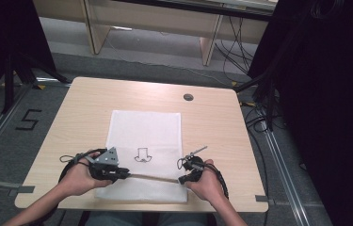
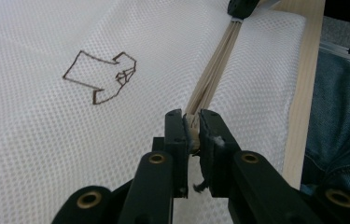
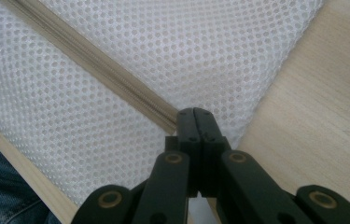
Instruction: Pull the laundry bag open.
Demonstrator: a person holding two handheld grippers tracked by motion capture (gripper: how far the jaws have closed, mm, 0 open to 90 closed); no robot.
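Note:
A white mesh bag (image 1: 146, 141) lies flat on the table, with a small brown outline drawing (image 1: 142, 154) near its middle. A beige zipper (image 1: 153, 177) runs across its near part. My left gripper (image 1: 126, 174) is shut on the zipper's left end (image 2: 192, 126), at the near left of the bag. My right gripper (image 1: 182, 179) is shut on the zipper's right end (image 3: 170, 122) by the bag's right edge. The zipper (image 2: 214, 70) is stretched straight between the two grippers. Its teeth (image 3: 93, 60) look closed along the visible length.
The light wooden table (image 1: 80, 117) has a round grommet (image 1: 188, 97) at the back right. Bare wood (image 3: 312, 107) lies right of the bag. The person's jeans (image 2: 340, 116) sit just past the near table edge. Dark curtains and cables stand at both sides.

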